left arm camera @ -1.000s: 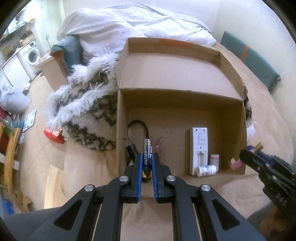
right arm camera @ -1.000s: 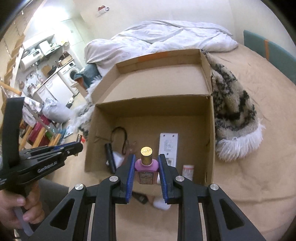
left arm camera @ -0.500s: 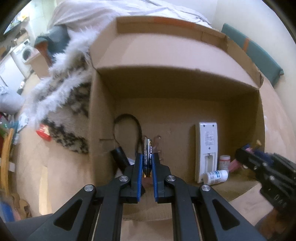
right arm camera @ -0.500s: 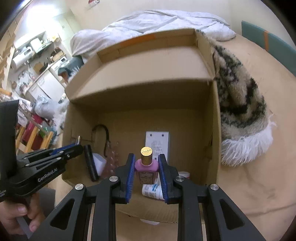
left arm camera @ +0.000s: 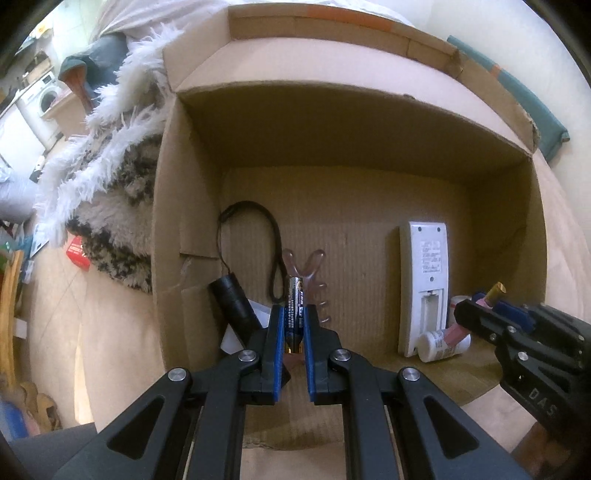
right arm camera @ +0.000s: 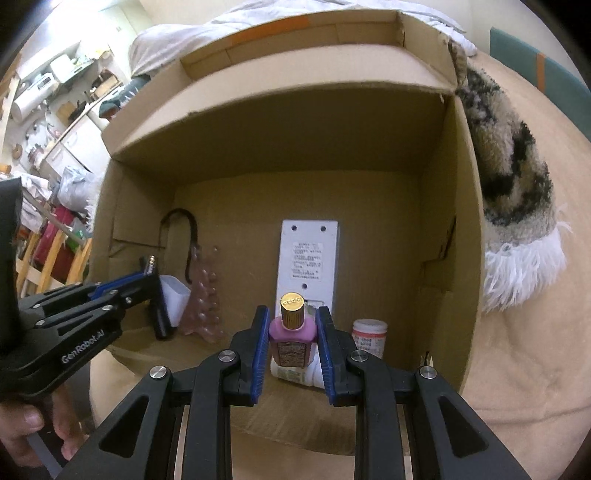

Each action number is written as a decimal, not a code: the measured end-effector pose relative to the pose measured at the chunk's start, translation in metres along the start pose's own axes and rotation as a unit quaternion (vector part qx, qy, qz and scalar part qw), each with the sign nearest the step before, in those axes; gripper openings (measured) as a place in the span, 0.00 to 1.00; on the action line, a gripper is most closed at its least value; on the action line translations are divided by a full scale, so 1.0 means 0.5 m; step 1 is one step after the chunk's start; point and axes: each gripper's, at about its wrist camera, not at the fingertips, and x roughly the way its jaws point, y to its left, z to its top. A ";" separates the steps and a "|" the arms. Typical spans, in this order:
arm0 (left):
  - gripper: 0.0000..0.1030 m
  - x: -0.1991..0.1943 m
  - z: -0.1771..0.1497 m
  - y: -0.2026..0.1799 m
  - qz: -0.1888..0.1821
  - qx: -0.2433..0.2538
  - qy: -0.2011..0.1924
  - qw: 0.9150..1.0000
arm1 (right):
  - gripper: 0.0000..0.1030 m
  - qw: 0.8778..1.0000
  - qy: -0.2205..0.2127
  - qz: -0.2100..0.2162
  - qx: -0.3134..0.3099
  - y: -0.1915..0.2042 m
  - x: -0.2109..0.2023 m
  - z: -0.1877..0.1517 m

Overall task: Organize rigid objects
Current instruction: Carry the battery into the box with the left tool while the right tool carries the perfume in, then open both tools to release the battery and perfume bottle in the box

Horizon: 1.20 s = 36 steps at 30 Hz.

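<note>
An open cardboard box (left arm camera: 192, 206) lies on its side on a beige bed, also in the right wrist view (right arm camera: 458, 206). My left gripper (left arm camera: 294, 317) is shut on a blue and gold battery (left arm camera: 294, 306) at the box's mouth, left of centre. My right gripper (right arm camera: 291, 325) is shut on a pink perfume bottle (right arm camera: 292, 341) with a gold cap, at the box's right front; it shows in the left wrist view (left arm camera: 480, 306). Inside lie a white remote (left arm camera: 424, 273), a black flashlight (left arm camera: 232, 302) with a strap, a pink hair claw (right arm camera: 205, 306) and white pill bottles (right arm camera: 369, 336).
A furry black, tan and white blanket (right arm camera: 506, 177) lies against the box's right side, and its other end (left arm camera: 110, 184) against the left side. A white duvet (right arm camera: 258, 18) lies behind. A teal cushion (left arm camera: 532, 107) lines the wall. A red pack (left arm camera: 77, 251) lies left of the box.
Both grippers have moved forward into the box's mouth, each holding its object. The box now fills both views.
</note>
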 end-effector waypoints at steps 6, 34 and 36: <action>0.09 0.016 -0.001 -0.013 0.005 0.008 0.006 1.000 | 0.25 1.000 0.007 -0.005 0.003 -0.001 0.012 0.003; 0.62 -0.042 -0.002 -0.013 0.027 0.000 -0.035 0.999 | 0.84 0.994 -0.086 0.029 0.052 -0.029 -0.065 0.027; 0.62 -0.045 -0.002 -0.014 0.030 0.001 -0.033 0.999 | 0.94 0.994 -0.087 0.037 0.060 -0.034 -0.066 0.026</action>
